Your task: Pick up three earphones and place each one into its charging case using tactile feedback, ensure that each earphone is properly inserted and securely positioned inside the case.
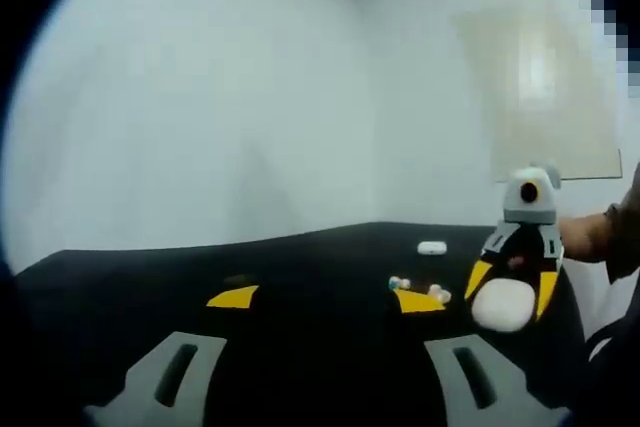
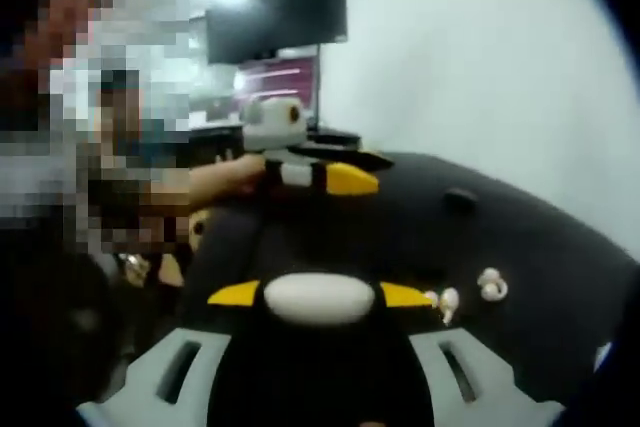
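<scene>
We're gripping white case point(image 2: 319, 298) w/ right gripper point(image 2: 320, 297); left gripper point(image 1: 325, 299) jaws spread wide, holding nothing. Earphones point(image 2: 489, 285) lying on black table point(image 2: 520, 247) nearby.

Right gripper point(image 2: 320, 297) jaws clamp white charging case point(image 2: 320, 299); earphones point(image 2: 490, 285) beside.

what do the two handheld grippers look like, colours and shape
Each gripper has two light grey jaws with a dark slot in each and yellow tips on black fingers. The right gripper, seen from the left gripper view, has a grey head above black-and-yellow fingers; the left gripper looks the same from the right gripper view.
</scene>
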`<state>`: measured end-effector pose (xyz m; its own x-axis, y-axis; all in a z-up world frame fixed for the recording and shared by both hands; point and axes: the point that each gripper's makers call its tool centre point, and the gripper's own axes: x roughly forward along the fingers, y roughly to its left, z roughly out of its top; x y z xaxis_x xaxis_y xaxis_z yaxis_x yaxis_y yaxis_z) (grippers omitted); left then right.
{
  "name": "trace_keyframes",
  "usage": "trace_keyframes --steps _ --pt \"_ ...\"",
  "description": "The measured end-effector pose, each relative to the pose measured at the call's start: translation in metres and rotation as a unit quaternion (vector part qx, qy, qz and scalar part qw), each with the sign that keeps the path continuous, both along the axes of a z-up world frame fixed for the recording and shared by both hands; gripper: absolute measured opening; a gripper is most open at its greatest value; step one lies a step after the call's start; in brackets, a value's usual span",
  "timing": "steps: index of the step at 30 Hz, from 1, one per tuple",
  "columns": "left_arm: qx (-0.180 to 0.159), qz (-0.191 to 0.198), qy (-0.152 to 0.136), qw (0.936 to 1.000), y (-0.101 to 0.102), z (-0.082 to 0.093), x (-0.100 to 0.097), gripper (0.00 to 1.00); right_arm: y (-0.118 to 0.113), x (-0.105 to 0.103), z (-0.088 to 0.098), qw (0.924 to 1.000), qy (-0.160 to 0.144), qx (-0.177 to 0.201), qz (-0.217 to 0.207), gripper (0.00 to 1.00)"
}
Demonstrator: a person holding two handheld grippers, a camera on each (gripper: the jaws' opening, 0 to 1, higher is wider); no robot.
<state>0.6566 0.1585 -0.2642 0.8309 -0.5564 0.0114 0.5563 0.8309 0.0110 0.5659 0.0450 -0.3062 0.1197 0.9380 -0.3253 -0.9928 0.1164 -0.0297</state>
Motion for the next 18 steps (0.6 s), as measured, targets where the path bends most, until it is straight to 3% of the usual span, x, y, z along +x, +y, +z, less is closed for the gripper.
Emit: trace_keyframes --steps 6,9,14,16,17,18 --pt "0.000 0.000 -0.001 1.0000 0.000 0.001 -0.001 0.48 0.007 -0.006 -0.002 0.9997 0.009 -0.003 0.023 0.45" --pt "0.001 -0.002 0.000 1.0000 -0.001 0.000 -0.001 0.48 0.005 -0.015 -0.008 0.9982 0.018 -0.023 0.053 0.45" --pt "0.002 -0.004 0.000 1.0000 -0.002 0.000 -0.002 0.48 0.002 -0.012 -0.012 0.9972 0.029 -0.031 0.063 0.45" --pt "0.003 -0.005 0.000 1.0000 -0.002 0.000 -0.002 0.48 -0.002 -0.012 -0.021 0.9964 0.024 -0.048 0.066 0.45" --pt "0.004 -0.006 0.000 1.0000 -0.003 0.000 -0.002 0.48 -0.001 -0.013 -0.017 0.9970 0.010 -0.032 0.069 0.45" --pt "0.005 -0.006 0.000 1.0000 -0.003 0.000 -0.002 0.48 -0.001 -0.013 -0.017 0.9971 0.014 -0.032 0.068 0.45"
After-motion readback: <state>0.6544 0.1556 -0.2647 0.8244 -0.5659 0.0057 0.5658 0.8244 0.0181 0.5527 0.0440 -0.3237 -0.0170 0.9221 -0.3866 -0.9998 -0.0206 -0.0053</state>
